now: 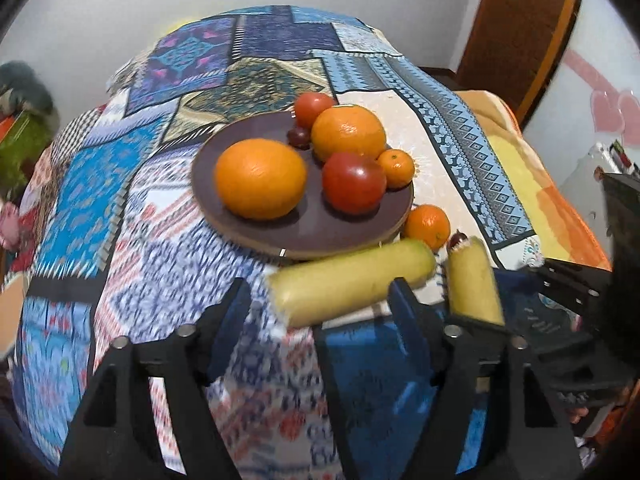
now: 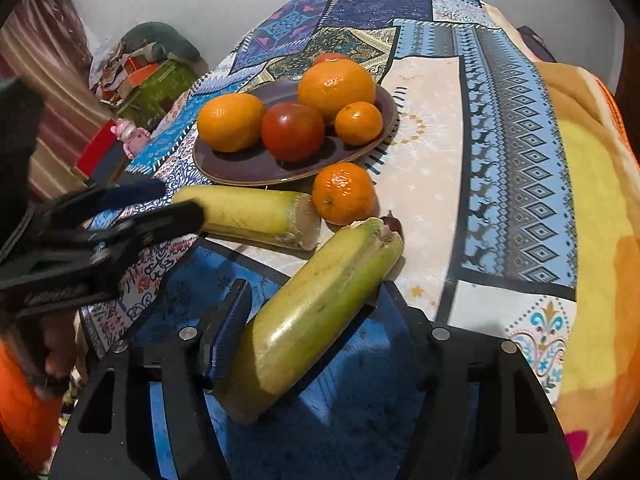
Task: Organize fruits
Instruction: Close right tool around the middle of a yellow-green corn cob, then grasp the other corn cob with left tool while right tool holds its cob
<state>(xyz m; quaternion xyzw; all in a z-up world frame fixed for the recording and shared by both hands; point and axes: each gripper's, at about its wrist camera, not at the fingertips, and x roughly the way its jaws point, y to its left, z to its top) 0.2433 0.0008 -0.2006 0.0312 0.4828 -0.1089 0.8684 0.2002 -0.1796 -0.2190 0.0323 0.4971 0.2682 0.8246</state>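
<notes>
Right gripper [image 2: 316, 328] pinches a yellow-green stalk piece [image 2: 320, 304]; left gripper [image 1: 320, 300], spread, straddles another piece [image 1: 352, 280] beside the plate [image 1: 320, 236] near the bed's edge.

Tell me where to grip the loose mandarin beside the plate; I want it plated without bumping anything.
Pinch the loose mandarin across its widest middle, coming from above: it is round, and the plate rim and two stalk pieces crowd its sides, leaving the top clear.

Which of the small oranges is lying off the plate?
The small orange on the cloth, beside the plate rim and next to the cut banana. The other small orange sits on the plate by the tomato.
</notes>
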